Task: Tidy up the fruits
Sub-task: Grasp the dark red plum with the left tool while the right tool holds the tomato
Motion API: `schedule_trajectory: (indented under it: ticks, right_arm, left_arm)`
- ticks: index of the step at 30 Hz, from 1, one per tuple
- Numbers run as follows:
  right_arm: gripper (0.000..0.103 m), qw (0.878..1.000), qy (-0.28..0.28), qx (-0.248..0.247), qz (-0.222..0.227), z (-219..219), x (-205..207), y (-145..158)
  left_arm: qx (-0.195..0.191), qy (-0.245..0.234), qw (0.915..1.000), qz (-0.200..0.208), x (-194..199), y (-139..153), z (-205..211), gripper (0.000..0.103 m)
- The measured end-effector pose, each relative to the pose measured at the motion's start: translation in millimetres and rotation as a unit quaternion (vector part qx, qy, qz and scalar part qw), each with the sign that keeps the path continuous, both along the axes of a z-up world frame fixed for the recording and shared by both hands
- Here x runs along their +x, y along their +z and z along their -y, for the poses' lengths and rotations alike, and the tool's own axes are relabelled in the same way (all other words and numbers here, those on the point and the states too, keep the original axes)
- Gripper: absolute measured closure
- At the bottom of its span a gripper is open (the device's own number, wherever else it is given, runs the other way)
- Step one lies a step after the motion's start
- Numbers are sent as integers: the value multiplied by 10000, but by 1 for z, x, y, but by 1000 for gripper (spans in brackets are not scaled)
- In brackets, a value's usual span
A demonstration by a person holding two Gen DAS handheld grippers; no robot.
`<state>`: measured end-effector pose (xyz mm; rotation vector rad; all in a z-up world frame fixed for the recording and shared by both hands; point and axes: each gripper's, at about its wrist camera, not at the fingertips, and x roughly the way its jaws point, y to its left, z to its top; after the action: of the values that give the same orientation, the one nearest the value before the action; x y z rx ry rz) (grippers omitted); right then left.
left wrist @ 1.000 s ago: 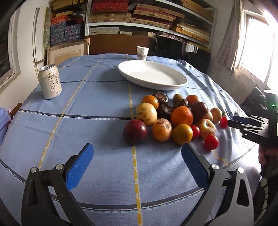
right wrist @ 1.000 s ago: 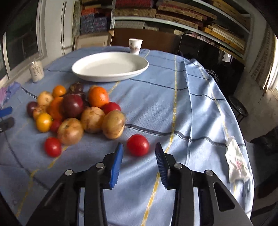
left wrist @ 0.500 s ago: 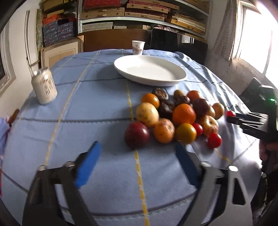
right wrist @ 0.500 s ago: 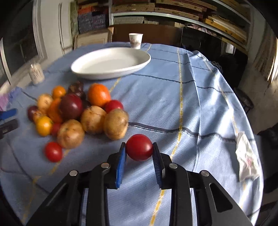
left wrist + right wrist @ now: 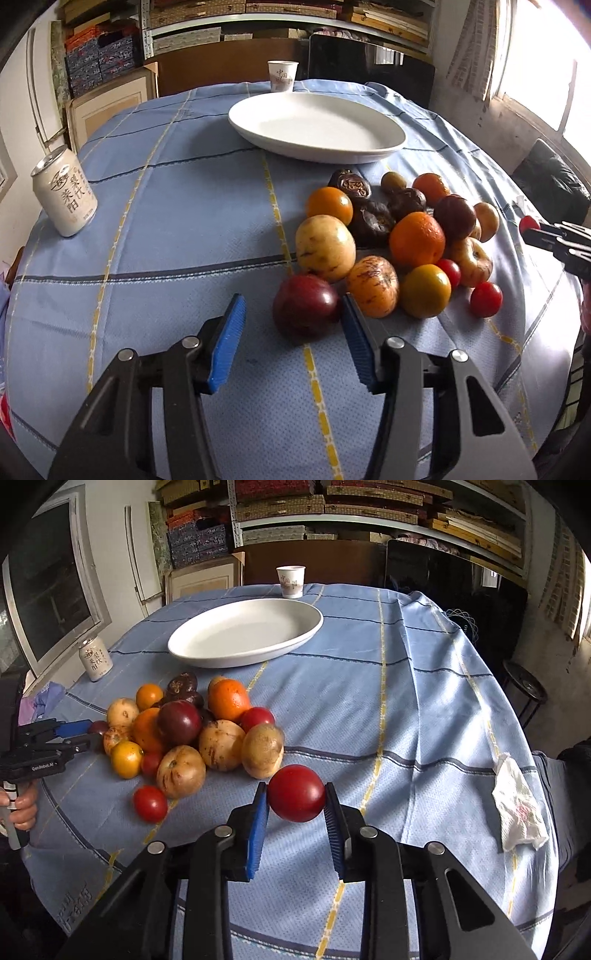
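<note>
A pile of several fruits (image 5: pixel 399 236) lies on the blue tablecloth, in front of an empty white oval plate (image 5: pixel 317 127). My left gripper (image 5: pixel 293 339) is open, its blue pads on either side of a dark red apple (image 5: pixel 306 305) at the pile's near edge, not touching it. My right gripper (image 5: pixel 295 821) is shut on a red tomato (image 5: pixel 296 792) and holds it above the cloth, right of the pile (image 5: pixel 192 731). The plate also shows in the right wrist view (image 5: pixel 245 633). The right gripper with the tomato shows at the left wrist view's right edge (image 5: pixel 532 227).
A drink can (image 5: pixel 64 192) stands at the table's left. A paper cup (image 5: pixel 282 75) stands behind the plate. A crumpled tissue (image 5: pixel 519 808) lies near the right table edge. Shelves and boxes stand behind the table. A small red tomato (image 5: pixel 149 803) lies apart from the pile.
My right gripper closed on the red tomato and lifted it off the cloth. My left gripper moved forward to the dark red apple and narrowed around it.
</note>
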<state>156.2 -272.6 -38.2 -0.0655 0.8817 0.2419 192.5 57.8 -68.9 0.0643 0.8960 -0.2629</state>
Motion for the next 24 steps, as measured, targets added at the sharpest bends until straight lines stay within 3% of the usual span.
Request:
schedule_trajectory:
  ticks: [4,14,18,24]
  right_arm:
    - [73,9999,37,144,-20,-1,8,3]
    - [73,9990,41,450,-6,-9,36,13]
    - [73,9967,209,783,77,-19,67,26]
    - [73,9946,444,911,221,-50,142,34]
  left_arm:
    - [-68,-255,9996,-91,3,-4,5,64]
    - [-336,-315,9987,-213,5,2,-3,66]
    - [-479,-326,9983,-13,24,34,-9,66]
    - [-500,-315,9974,402,96,83,12,66]
